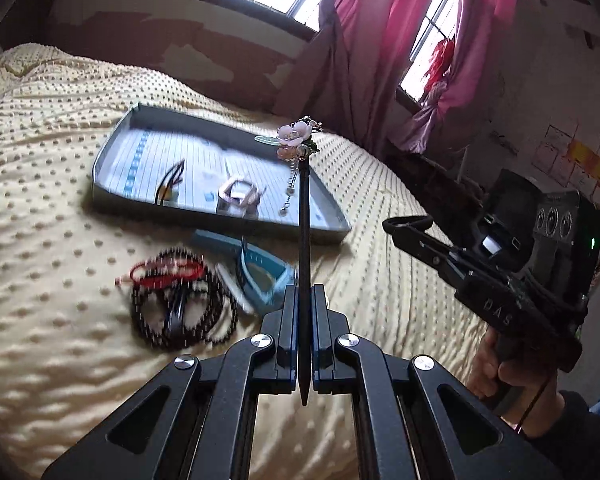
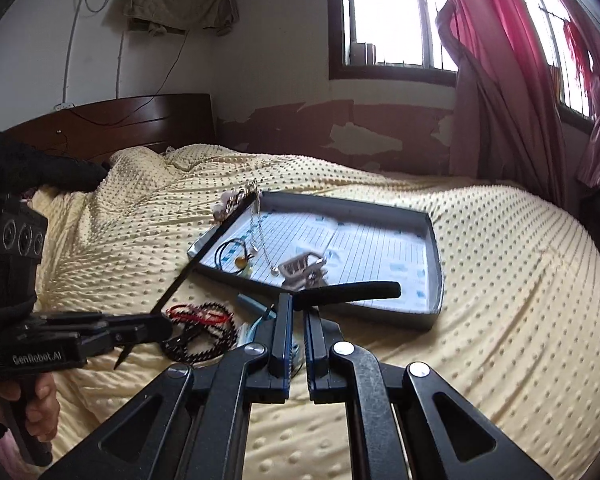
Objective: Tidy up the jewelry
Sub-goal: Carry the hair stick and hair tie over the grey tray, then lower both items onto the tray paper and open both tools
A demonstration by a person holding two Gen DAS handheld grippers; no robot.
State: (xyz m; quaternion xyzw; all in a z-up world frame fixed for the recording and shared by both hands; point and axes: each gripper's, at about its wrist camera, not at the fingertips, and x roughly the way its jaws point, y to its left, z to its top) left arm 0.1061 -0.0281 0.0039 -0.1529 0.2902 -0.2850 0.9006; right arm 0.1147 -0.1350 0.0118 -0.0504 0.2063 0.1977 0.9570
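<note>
My left gripper [image 1: 305, 294] is shut on a black hair stick [image 1: 305, 236] that stands upright between the fingers. Its pink flower ornament [image 1: 296, 136] hangs above the near rim of a grey tray [image 1: 108, 152]. From the right wrist view the same stick [image 2: 204, 256] slants up from the left gripper [image 2: 156, 326]. My right gripper [image 2: 298, 306] is shut on a black band [image 2: 352, 291] that juts to the right over the tray's [image 2: 436, 280] front edge. A black cord pendant [image 1: 170, 184] and a pinkish square piece [image 1: 238, 196] lie in the tray.
On the yellow dotted blanket [image 1: 40, 200] in front of the tray lie dark bead strings [image 1: 188, 320], a red cord [image 1: 164, 272] and a light blue strap [image 1: 260, 276]. A hand [image 1: 500, 372] grips the right gripper's handle. Behind stand a wooden headboard [image 2: 120, 120], windows and pink curtains [image 2: 500, 60].
</note>
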